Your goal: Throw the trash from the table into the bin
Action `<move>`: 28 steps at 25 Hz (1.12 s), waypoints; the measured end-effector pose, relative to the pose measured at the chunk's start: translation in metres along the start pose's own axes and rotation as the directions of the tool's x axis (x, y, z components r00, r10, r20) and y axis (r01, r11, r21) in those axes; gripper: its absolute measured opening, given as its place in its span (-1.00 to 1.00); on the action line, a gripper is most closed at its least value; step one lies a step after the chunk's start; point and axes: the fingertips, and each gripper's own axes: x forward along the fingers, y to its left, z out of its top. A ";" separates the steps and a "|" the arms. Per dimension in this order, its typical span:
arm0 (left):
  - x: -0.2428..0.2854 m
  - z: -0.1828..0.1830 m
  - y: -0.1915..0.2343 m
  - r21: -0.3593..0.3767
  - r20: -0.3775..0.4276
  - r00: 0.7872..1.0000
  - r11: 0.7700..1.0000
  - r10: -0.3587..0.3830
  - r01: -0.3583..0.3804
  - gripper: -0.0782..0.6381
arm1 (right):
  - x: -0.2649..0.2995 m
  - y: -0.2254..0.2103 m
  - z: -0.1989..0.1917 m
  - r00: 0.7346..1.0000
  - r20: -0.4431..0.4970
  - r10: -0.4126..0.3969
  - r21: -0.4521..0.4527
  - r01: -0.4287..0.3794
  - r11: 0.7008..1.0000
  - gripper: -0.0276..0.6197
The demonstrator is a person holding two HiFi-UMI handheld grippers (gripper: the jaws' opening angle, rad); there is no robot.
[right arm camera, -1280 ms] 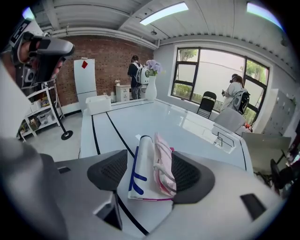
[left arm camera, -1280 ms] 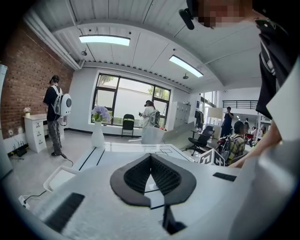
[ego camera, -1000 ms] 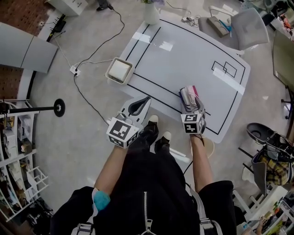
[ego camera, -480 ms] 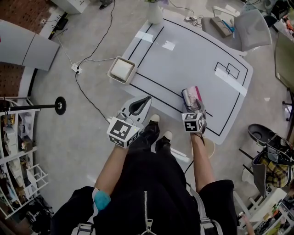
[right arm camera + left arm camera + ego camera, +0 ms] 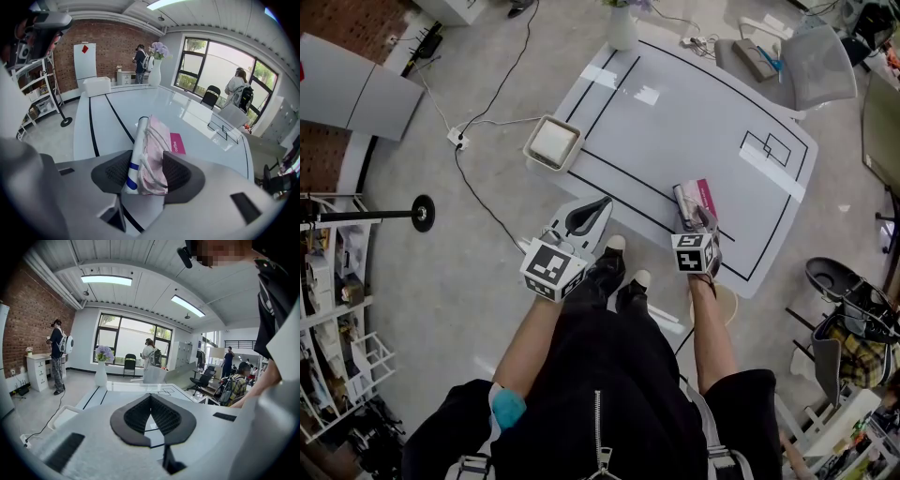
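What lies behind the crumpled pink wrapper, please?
A flat pink "coffee" sachet lies on the table behind the wrapper. Its near end is hidden by the wrapper and the right hand-held gripper, whose jaws have just been closing onto the wrapper and a white tube.

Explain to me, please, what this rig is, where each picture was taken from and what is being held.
No robot here: a person holds a two-jaw gripper in each hand. The head view comes from a camera on the person's head, looking down at a white table. The two gripper views come from cameras riding on the grippers, looking along their jaws. The left gripper is shut and empty. The right gripper has just been closing on a trash bundle, a crumpled pink wrapper and a white tube, on the table, and now grips it. A pink coffee sachet lies just beyond. A white bin stands on the floor beside the table.
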 end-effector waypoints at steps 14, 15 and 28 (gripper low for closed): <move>0.017 0.014 -0.012 -0.002 0.043 0.995 0.996 -0.090 0.090 -0.77 | -0.038 -0.018 0.028 0.996 0.082 -0.040 0.059 0.035 0.998 -0.62; 0.020 0.015 -0.013 -0.002 0.048 0.994 0.995 -0.101 0.102 -0.77 | -0.042 -0.021 0.032 0.995 0.091 -0.049 0.065 0.043 0.997 -0.62; 0.060 0.036 -0.053 0.031 0.086 0.943 0.947 -0.322 0.320 -0.77 | -0.111 -0.044 0.059 0.962 0.171 -0.212 0.232 0.170 0.958 -0.62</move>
